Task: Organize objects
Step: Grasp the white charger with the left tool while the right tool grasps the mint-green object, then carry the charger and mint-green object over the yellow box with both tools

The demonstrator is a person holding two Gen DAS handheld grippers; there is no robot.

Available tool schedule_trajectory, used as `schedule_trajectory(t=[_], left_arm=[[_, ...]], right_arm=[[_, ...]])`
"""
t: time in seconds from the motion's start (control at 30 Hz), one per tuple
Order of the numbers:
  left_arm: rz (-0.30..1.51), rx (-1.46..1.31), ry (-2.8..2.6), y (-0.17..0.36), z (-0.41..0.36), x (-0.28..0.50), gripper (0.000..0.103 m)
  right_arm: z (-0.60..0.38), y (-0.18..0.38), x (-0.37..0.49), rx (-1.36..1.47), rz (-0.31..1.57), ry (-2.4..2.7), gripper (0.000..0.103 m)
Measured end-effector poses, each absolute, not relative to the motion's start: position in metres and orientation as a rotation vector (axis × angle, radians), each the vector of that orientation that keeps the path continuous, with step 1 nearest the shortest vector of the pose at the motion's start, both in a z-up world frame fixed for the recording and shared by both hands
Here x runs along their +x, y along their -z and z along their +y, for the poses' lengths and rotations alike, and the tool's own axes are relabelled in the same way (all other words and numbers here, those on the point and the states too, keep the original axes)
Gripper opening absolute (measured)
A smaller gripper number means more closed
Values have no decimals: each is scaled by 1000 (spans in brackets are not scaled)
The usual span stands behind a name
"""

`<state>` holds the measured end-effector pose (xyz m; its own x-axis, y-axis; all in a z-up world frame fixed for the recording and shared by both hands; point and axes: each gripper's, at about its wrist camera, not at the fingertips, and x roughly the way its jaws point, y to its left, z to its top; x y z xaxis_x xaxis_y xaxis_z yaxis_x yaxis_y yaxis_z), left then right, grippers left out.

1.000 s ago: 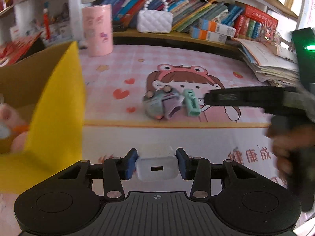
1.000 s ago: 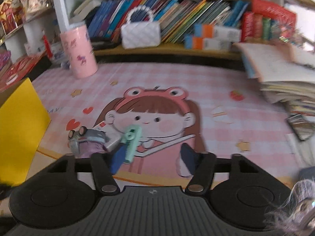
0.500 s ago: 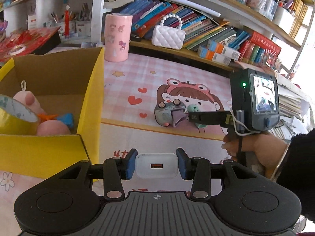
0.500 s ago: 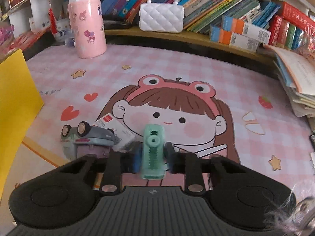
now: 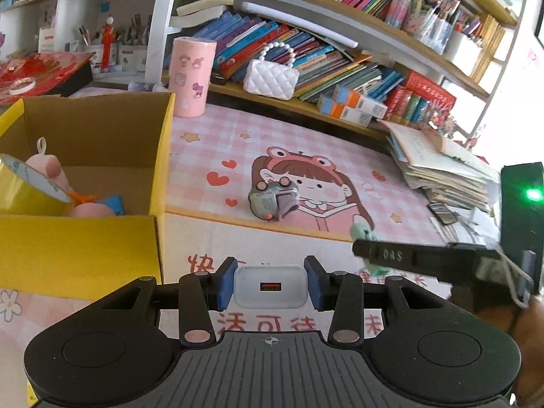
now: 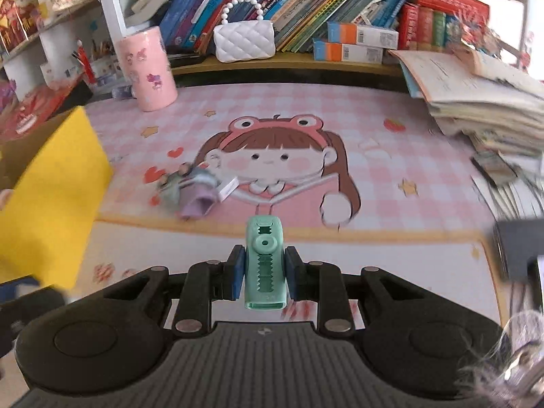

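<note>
Gripping a white charger (image 5: 271,286) between its blue pads, the left gripper (image 5: 271,284) is hovering over the table (image 5: 272,241), just beside the yellow cardboard box (image 5: 78,248). Only the left wrist view is looking down into that box, where a roll of yellow tape (image 5: 27,187), a pink plush toy (image 5: 44,170) and something orange and blue are lying on the brown floor of it; the right wrist view is catching just the yellow outer wall (image 6: 51,200) and none of the contents. The right gripper (image 6: 264,272) is holding a mint-green correction tape (image 6: 264,261) upright, its pads pressing on both sides, and the right wrist view is showing the toothed front of it plainly, whereas the left wrist view is giving only a glimpse of green (image 5: 362,233) behind the dark finger (image 5: 401,256) of that gripper. Both views are showing the small grey-green toy car (image 5: 272,197) with a purple piece against it, resting on the pink cartoon mat (image 6: 391,176), well apart from either gripper. A pink cylinder (image 6: 146,71) is standing at the far edge of the mat, near the bookshelf (image 6: 289,57).
</note>
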<state>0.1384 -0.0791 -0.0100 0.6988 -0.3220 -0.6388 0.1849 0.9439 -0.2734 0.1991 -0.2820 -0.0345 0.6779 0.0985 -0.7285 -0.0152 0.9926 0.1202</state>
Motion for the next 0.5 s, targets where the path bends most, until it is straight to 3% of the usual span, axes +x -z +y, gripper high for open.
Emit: schedule_trajectory(t=[0.5], left_arm=[[724, -238, 296, 6, 2, 68, 41]], right_arm=[[-192, 14, 98, 79, 817, -148, 23]])
